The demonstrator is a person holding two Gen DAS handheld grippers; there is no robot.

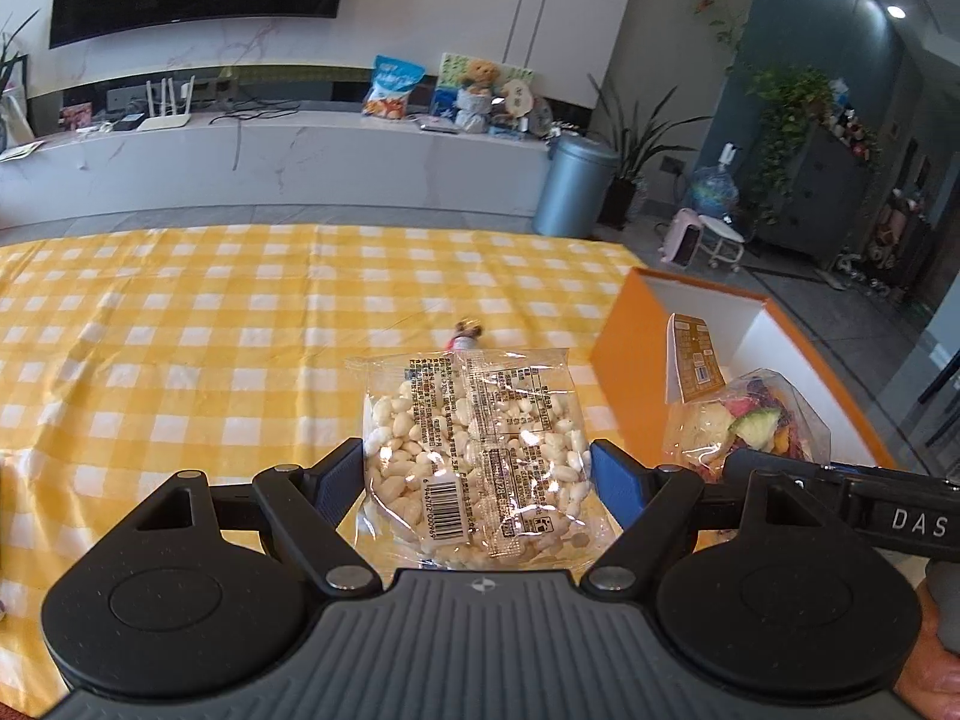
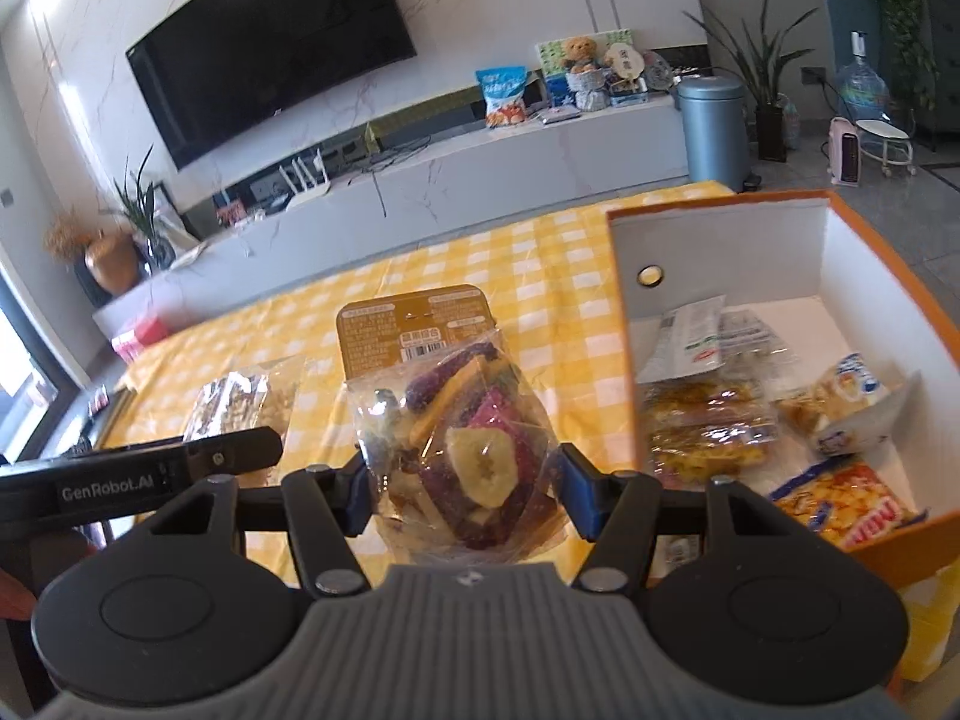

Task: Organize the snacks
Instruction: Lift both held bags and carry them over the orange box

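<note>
Left tongs [image 1: 478, 468] grip a clear bag of white puffed kernels [image 1: 474, 456]; right tongs [image 2: 465, 483] pinch a clear pouch of coloured dried fruit chips [image 2: 462, 438], both above the yellow-checked desk [image 1: 210, 324], beside the orange cardboard box [image 2: 900, 276].

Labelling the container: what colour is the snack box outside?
Orange box, white inside; right wrist view shows it best.

Your left gripper [image 1: 477, 468] squeezes a clear bag of white puffs [image 1: 474, 450] between its fingers [image 1: 618, 483], above the yellow checked counter [image 1: 180, 330]. The orange box [image 1: 630, 360] sits to the right.
</note>
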